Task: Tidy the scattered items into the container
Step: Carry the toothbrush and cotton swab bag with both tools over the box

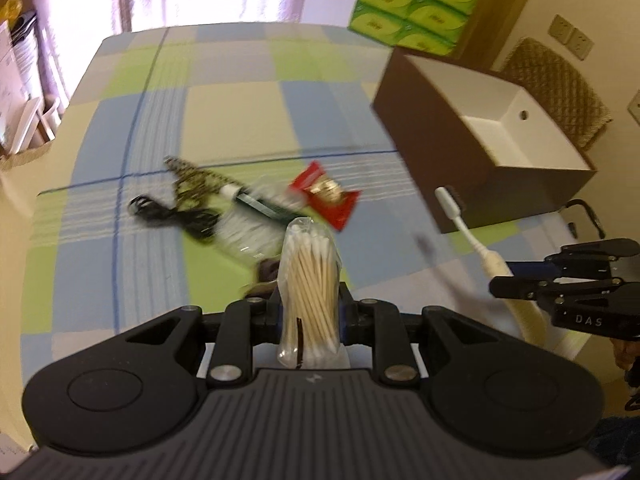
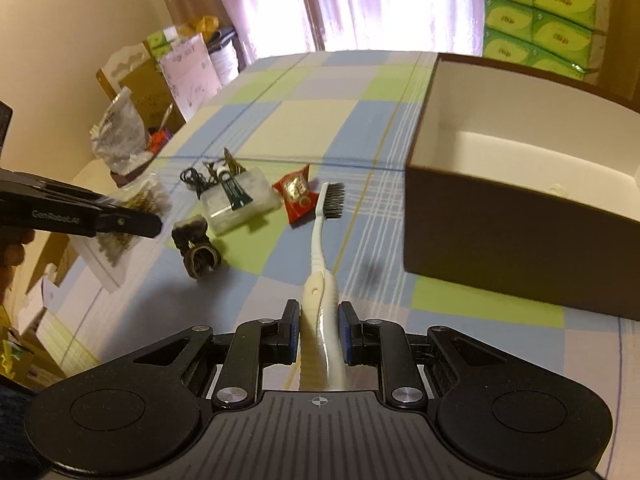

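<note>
Right gripper [image 2: 319, 330] clamps white plastic toothbrush [image 2: 320, 248], long axis 12 o'clock; open brown cardboard box [image 2: 520, 236] at 2 o'clock, nearer right. Left gripper [image 1: 308, 312] pinches clear cotton-swab bag [image 1: 310, 280].

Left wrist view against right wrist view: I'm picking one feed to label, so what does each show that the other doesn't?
Only the left wrist view shows the cotton swabs head-on, upright in their clear bag, clamped by the left gripper.

Only the right wrist view shows the toothbrush handle between the right gripper pads, its dark bristles, and the small dark bundle clearly.

Both show the brown box, red packet, black cable, green tube and green tissue packs.
</note>
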A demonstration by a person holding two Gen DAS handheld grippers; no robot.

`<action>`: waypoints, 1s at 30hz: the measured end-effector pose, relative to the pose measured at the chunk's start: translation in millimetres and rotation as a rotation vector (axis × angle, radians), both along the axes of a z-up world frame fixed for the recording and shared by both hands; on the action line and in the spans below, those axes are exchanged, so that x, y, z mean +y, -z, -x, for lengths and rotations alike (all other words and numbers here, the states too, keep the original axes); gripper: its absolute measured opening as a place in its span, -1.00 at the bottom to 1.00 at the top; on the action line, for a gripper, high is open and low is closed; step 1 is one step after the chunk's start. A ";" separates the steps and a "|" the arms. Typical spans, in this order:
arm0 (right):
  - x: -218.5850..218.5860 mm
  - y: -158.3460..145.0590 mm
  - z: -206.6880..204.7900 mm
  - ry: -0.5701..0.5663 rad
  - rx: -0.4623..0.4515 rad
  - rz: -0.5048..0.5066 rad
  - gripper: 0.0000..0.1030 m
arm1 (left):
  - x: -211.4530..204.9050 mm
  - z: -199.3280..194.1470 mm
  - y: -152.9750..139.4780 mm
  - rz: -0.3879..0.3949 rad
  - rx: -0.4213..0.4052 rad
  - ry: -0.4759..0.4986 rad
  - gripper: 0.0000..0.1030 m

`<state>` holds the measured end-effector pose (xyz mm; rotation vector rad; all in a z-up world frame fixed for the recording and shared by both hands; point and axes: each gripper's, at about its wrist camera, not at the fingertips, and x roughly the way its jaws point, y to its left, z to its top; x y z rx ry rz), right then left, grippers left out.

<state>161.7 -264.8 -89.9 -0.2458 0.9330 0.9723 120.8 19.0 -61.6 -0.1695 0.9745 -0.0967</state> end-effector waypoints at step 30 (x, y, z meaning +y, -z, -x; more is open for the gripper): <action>-122.7 -87.1 -182.7 0.123 -0.115 -0.143 -0.57 | -176.2 -164.2 -59.6 0.049 -0.186 0.190 -0.65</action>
